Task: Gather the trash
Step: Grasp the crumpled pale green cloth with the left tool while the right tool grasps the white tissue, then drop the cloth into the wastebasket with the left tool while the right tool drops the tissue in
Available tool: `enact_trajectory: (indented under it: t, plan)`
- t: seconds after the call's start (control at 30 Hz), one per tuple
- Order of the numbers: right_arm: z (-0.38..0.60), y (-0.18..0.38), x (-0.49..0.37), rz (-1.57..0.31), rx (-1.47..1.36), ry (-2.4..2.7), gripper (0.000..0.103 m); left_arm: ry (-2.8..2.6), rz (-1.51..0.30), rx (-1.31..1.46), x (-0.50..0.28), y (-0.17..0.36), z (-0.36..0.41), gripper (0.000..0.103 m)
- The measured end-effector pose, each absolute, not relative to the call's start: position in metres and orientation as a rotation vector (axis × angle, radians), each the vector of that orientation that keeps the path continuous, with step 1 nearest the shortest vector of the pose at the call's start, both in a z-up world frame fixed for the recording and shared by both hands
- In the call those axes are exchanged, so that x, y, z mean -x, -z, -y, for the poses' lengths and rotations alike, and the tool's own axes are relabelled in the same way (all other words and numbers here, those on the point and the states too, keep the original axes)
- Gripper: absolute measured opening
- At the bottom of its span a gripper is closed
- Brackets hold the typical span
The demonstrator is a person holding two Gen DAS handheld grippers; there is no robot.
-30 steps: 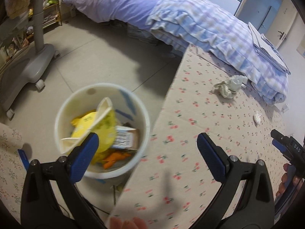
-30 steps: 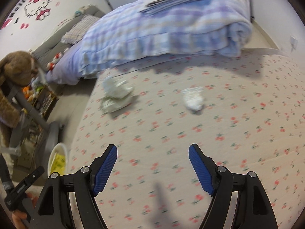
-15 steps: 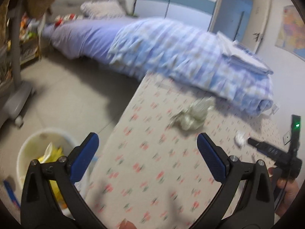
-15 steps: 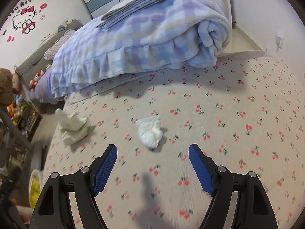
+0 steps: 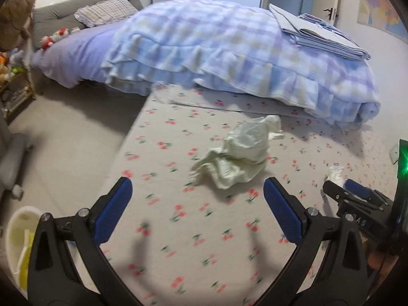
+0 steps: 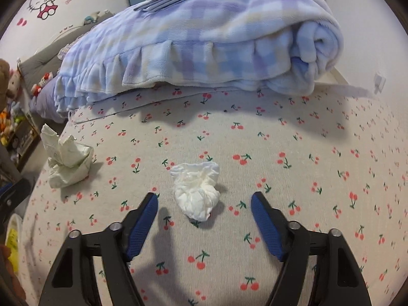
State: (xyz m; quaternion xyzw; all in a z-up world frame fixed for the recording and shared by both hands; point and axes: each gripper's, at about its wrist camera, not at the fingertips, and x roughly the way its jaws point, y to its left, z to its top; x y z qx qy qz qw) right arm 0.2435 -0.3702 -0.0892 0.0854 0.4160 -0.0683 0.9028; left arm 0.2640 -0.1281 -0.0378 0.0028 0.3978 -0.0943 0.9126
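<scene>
Right gripper (image 6: 204, 207): I have it low over the tissue, jaws have just been closing in and stand about half open, one either side of the wad, pads not yet touching it, nothing held
Left gripper (image 5: 197, 204): I hold it wide open and empty, aimed at the wrapper just ahead
Tissue (image 6: 196, 191): small white wad, crumpled and soft, lying on the sheet between my right pads
Wrapper (image 5: 237, 158): bigger pale-green crumple, thin and creased, papery or plastic, I cannot tell which; left of the tissue, well apart
Sheet (image 6: 293, 178): cherry-print cloth, flat and smooth
Bin (image 5: 17, 239): round white tub on the floor, yellow scraps already inside
Progress: I judge it part done; two pieces left to lift
Blanket (image 6: 204, 43): fleecy blue check, frilled, rolled at the far edge
</scene>
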Motion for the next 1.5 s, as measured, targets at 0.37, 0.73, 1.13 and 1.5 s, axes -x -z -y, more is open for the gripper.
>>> enact_trajectory:
  t: [0.37,0.73,1.13,1.5]
  plan:
    - [0.366,0.085,-0.247,-0.881,-0.152,0.068,0.025,0.275,-0.867,0.062,-0.296,0.069,0.148,0.047]
    - [0.369,0.071,-0.236,-0.89,-0.172,0.053,0.025,0.289,-0.919,0.069,-0.293,0.066,0.145,0.027]
    - [0.376,0.029,-0.198,-0.903,-0.245,-0.024,0.025,0.315,-0.992,0.119,-0.247,0.042,0.106,0.027]
    - [0.351,0.002,-0.155,-0.92,-0.204,-0.099,0.025,0.344,-0.983,0.167,-0.195,0.012,0.061,0.027]
